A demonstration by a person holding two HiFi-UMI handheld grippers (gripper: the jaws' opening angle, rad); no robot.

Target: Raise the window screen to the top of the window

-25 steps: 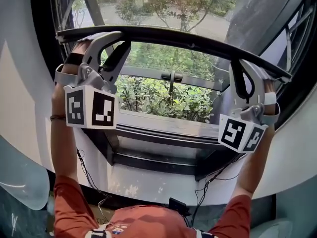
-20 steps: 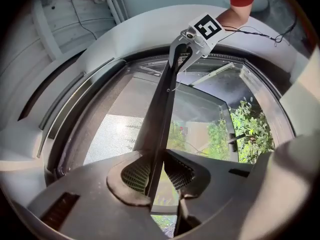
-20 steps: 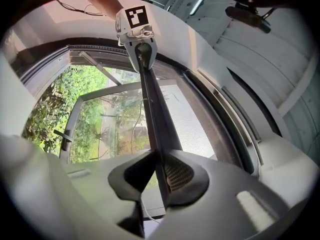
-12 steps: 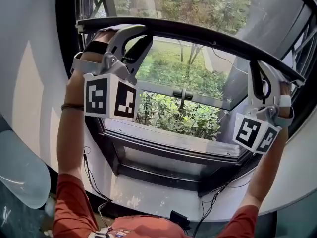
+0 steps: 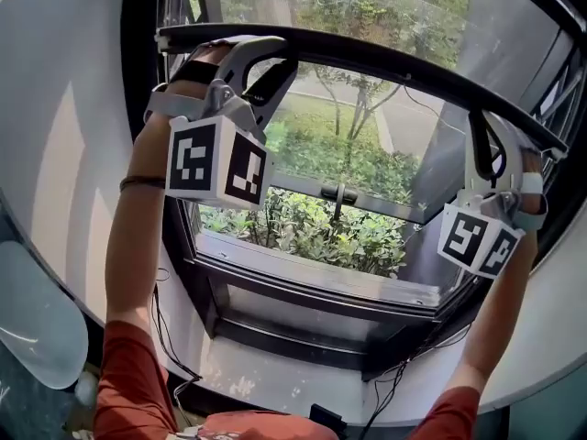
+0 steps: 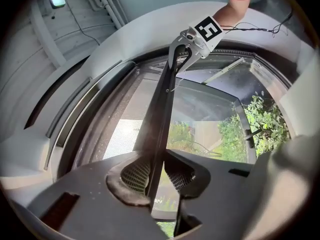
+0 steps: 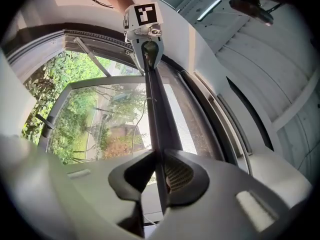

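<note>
Both arms stretch up and forward, elbows nearly straight, each hand angling its tool upward toward the glass. The left gripper (image 5: 268, 55) and right gripper (image 5: 481, 128) are each clamped on the window screen's bottom bar (image 5: 385, 63) near opposite ends, jaws only narrowly parted, pads pressing the thin dark rail from both sides. The bar spans the upper window, well above the sill (image 5: 312, 278), with grey mesh (image 5: 495, 35) above it and shrubs (image 5: 312, 232) below.

White wall (image 5: 55, 154), sunlit shrubs (image 5: 312, 232) outside
</note>
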